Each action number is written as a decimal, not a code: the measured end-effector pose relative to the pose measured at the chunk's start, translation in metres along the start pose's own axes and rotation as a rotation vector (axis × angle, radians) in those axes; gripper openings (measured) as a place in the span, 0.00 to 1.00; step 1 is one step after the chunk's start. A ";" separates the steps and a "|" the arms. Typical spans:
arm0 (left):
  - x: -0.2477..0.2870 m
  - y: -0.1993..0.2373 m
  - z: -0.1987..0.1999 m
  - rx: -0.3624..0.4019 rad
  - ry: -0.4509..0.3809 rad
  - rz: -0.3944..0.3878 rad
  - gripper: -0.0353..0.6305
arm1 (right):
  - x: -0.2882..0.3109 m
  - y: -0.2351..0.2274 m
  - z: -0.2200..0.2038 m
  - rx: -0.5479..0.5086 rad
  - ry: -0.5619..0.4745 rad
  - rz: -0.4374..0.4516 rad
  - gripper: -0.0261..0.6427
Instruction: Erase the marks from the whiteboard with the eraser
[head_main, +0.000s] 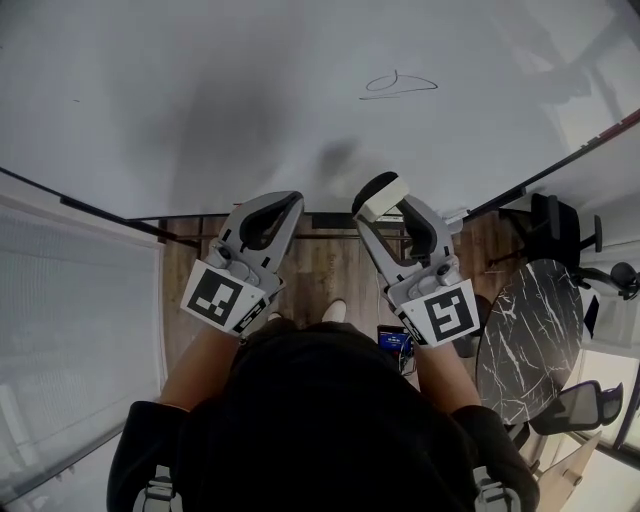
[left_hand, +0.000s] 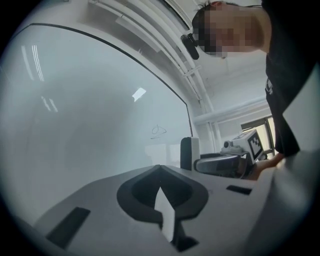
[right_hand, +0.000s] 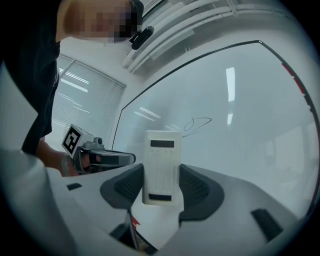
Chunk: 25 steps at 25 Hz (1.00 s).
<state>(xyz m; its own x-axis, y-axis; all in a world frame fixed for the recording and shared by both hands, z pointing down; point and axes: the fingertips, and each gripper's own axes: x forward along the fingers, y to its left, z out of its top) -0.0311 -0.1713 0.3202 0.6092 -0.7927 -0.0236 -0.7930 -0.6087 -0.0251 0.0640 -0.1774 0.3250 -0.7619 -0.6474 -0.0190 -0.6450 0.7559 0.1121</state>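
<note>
Revealing ribs the head view misses, white rectangular plastic eraser clamped in right gripper, left gripper alongside, closed, empty

Both forearms reach forward, side by side. Left tool: jaws closed tip to tip, nothing between them. Right tool: jaws clamped on the eraser, one against each long side.
</note>
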 end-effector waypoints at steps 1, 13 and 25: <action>0.003 0.002 0.002 0.005 -0.002 0.001 0.06 | 0.002 -0.006 0.003 -0.010 0.000 -0.020 0.37; 0.021 0.032 0.020 0.024 -0.047 -0.090 0.06 | 0.031 -0.028 0.035 -0.107 0.019 -0.210 0.37; 0.017 0.065 0.036 0.008 -0.113 -0.225 0.06 | 0.096 -0.026 0.066 -0.248 0.075 -0.399 0.37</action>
<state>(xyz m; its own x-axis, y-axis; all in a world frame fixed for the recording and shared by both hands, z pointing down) -0.0726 -0.2229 0.2826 0.7673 -0.6284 -0.1278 -0.6378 -0.7685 -0.0506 0.0038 -0.2531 0.2543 -0.4448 -0.8948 -0.0377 -0.8464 0.4062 0.3443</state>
